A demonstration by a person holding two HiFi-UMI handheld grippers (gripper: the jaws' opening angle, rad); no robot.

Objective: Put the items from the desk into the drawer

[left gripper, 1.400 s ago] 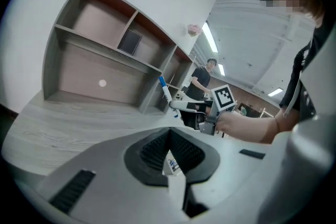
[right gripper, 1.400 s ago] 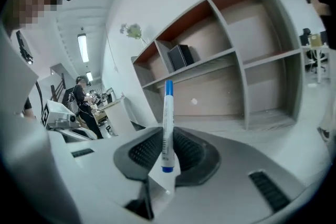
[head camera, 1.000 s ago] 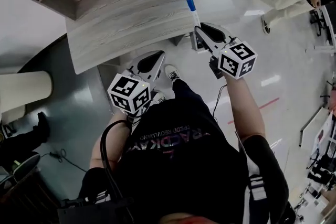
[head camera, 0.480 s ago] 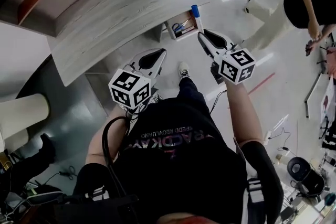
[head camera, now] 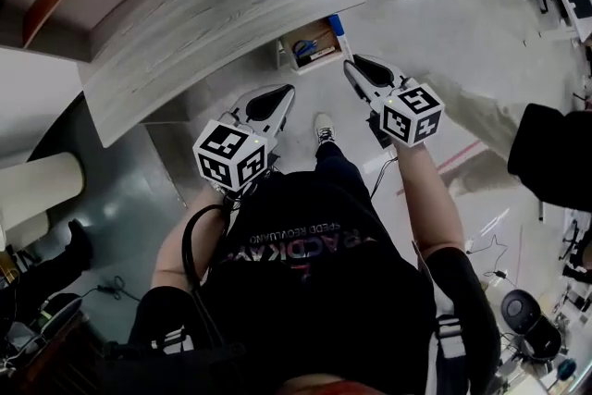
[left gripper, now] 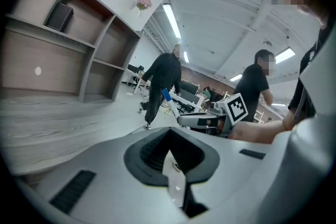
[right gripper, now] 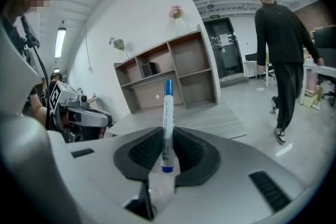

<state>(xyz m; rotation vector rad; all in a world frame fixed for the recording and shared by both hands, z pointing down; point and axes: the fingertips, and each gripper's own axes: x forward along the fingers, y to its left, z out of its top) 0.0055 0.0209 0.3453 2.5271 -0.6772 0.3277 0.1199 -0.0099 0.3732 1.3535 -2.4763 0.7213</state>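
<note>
I see the marker (right gripper: 167,122) clenched between the pads of my right tool (right gripper: 166,140). Its long axis runs along the jaws. The blue-capped end points straight out ahead, away from the tool, and the short blue butt end sits back between the pads. From the head view, the marker (head camera: 338,27) sticks forward out of the right tool (head camera: 356,69) and leans slightly to the left. Its cap lies over the right edge of the open drawer (head camera: 317,61). I cannot tell how high above the drawer it is. In the left gripper view the same marker (left gripper: 166,95) shows off to the right, slanting up and to the left.

The drawer stands pulled out below the front edge of the grey wood-grain worktop (head camera: 213,23), and some blue things (head camera: 305,47) lie inside it.

My left tool (left gripper: 170,145) is clenched, its pads meeting with nothing between them. In the head view the left tool (head camera: 270,103) hangs just short of the worktop's near edge, left of the drawer and well apart from the marker.

Beyond the worktop (right gripper: 210,115) rises an open shelf unit (right gripper: 168,73). A person in dark clothes (right gripper: 283,55) is on the floor to the right.
</note>
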